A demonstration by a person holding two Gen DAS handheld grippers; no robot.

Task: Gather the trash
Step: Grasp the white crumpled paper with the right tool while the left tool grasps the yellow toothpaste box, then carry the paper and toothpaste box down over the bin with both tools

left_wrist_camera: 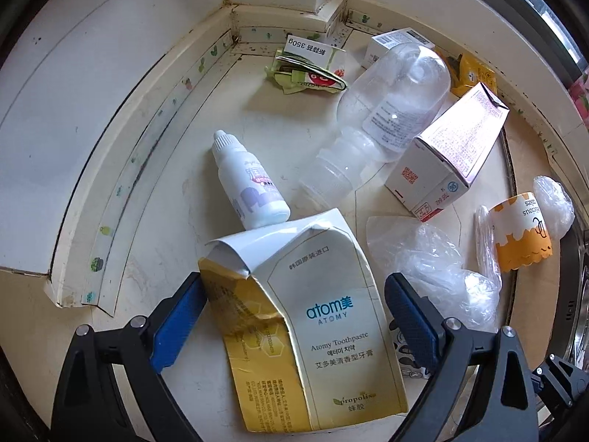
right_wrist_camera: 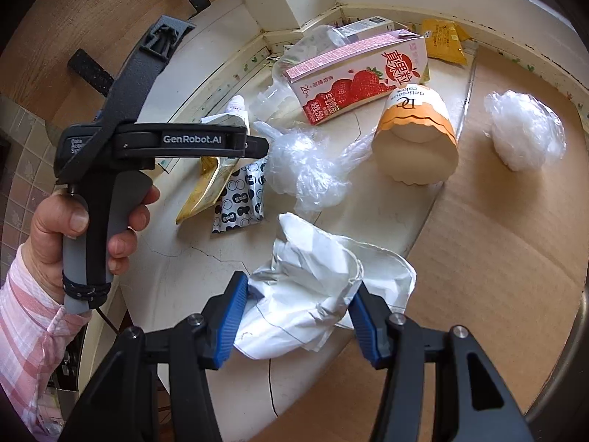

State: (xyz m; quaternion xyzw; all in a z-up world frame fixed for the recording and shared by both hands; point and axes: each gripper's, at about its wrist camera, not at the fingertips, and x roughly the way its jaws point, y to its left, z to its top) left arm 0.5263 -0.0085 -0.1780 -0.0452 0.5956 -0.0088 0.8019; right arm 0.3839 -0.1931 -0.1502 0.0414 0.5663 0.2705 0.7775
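Note:
A crushed white and gold toothpaste box (left_wrist_camera: pixel 324 316) lies flat on the cream surface. My left gripper (left_wrist_camera: pixel 294 280) hangs over it, open wide, one blue pad on each side of the box. My right gripper (right_wrist_camera: pixel 300 283) is shut on a crumpled white paper (right_wrist_camera: pixel 313 287), both pads pressing into its sides. In the right wrist view a hand (right_wrist_camera: pixel 73 228) in a pink checked sleeve holds the left gripper's handle over the same box (right_wrist_camera: pixel 206 188).
Around lie a small white dropper bottle (left_wrist_camera: pixel 246 180), a clear plastic bottle (left_wrist_camera: pixel 383 118), a strawberry milk carton (right_wrist_camera: pixel 353 84), an orange-rimmed paper cup (right_wrist_camera: pixel 419 140), clear plastic wraps (right_wrist_camera: pixel 305 169) (right_wrist_camera: pixel 526 132), a black-and-white packet (right_wrist_camera: pixel 241 199), a yellow sachet (right_wrist_camera: pixel 441 40). Cardboard (right_wrist_camera: pixel 497 258) lies right; raised ledges bound the corner.

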